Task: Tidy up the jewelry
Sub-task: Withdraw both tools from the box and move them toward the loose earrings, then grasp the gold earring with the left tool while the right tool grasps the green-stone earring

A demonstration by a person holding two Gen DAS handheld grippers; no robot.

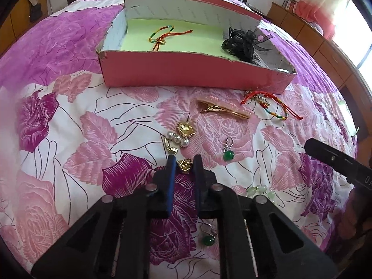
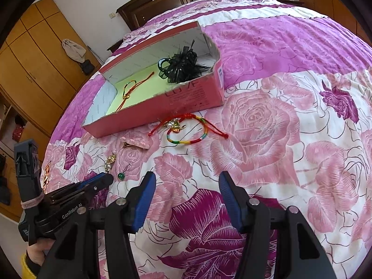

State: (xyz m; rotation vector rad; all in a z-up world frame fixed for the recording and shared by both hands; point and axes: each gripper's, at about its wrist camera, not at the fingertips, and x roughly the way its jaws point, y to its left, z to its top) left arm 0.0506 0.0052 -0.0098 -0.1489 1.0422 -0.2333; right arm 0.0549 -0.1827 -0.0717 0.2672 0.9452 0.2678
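Closest to the lens, the left gripper [image 1: 184, 162] has its blue pads pinched on a small gold earring [image 1: 184, 166] lying on the rose-print bedspread [image 1: 69, 139], while the right gripper [image 2: 187, 181] hovers over bare fabric with jaws spread and nothing between them. Beyond, a pink cardboard box [image 1: 186, 73] holds a black hair bow [image 1: 244, 44] and a multicolour cord bracelet [image 1: 162, 36]. Loose before it lie another cord bracelet [image 1: 272, 107], a gold hair clip [image 1: 223, 110], a pearl-and-gold earring [image 1: 181, 133] and a green bead earring [image 1: 227, 154].
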